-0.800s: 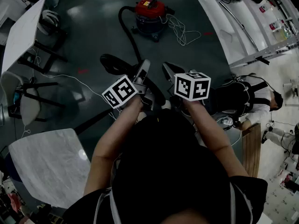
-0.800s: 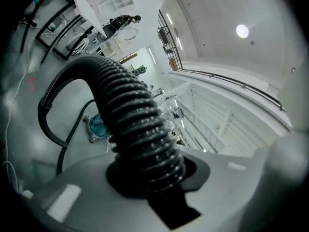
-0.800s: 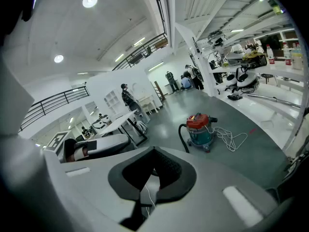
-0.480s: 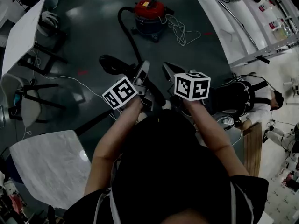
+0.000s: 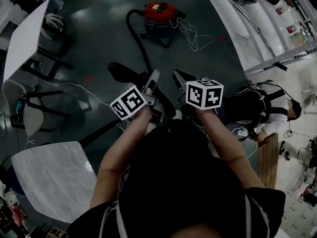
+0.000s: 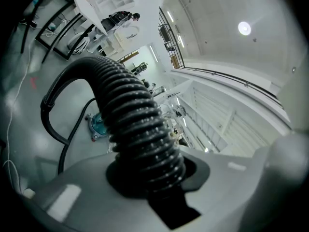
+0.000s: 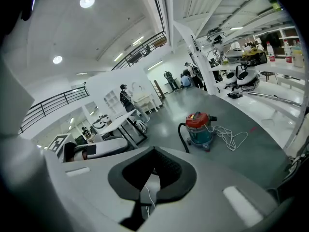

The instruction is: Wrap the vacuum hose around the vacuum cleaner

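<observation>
The left gripper point(image 6: 150, 178) was clamped round the ribbed hose point(image 6: 130, 105), and the right gripper point(image 7: 150, 180) was pinched closed on nothing. The vacuum cleaner point(image 5: 159, 18) stood well ahead, toward the floor's far edge. To my eye, the hose wanted carrying close first, then looping with some slack.

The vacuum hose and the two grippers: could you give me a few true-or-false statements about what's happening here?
1. The left gripper is clamped on the ribbed black hose. True.
2. The right gripper grips the hose too. False: its jaws are shut with nothing between them.
3. The vacuum cleaner has a blue lid. False: the lid is red.
4. A white cord lies loose on the floor beside the vacuum cleaner. True.
</observation>
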